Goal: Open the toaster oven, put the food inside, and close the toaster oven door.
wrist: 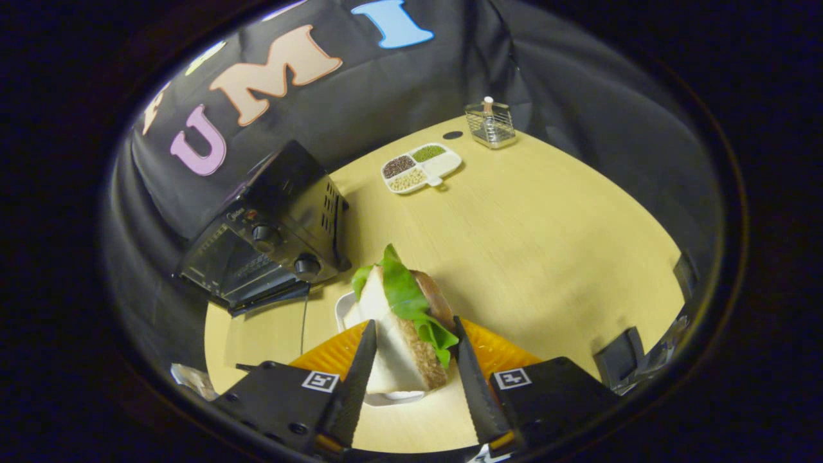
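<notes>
Currently claw (411, 341) is clamped on the sandwich (402, 334), held upright between both fingers above a white dish (344, 308). Toaster oven (270, 238) sits ahead-left on the tabletop (546, 244), door apparently down.

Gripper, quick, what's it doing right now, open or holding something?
Gripper: shut on the sandwich, one finger against each side, above the orange plate.
</notes>
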Motion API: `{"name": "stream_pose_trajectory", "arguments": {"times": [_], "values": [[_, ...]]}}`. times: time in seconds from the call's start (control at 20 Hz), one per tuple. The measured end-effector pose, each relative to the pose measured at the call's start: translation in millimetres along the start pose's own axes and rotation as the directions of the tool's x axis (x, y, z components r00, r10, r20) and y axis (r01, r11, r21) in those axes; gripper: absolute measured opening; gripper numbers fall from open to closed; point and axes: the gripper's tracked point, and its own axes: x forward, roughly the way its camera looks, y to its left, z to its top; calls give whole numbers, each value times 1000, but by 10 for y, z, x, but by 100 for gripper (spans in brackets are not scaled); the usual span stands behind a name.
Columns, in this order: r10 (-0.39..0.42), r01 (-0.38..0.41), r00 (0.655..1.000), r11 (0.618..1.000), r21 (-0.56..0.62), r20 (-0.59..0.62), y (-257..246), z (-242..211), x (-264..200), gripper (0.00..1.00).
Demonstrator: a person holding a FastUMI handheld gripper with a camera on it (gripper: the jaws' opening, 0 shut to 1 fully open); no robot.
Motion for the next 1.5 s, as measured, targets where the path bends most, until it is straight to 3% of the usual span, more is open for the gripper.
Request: {"name": "stream_pose_trajectory", "arguments": {"times": [0.15, 0.2, 0.3, 0.7, 1.0, 1.5], "values": [[24, -23, 1000, 999, 42, -15, 41, 5, -38, 52], [29, -28, 1000, 999, 42, -10, 50, -1, -64, 52], [39, -39, 999, 999, 25, -12, 94, -1, -86, 40], [67, -67, 998, 998, -23, 10, 280, 93, -225, 27], [83, -78, 995, 993, -84, 51, 494, 222, -386, 27], [209, -213, 974, 976, 40, 90, 1174, 436, -646, 27]]}}
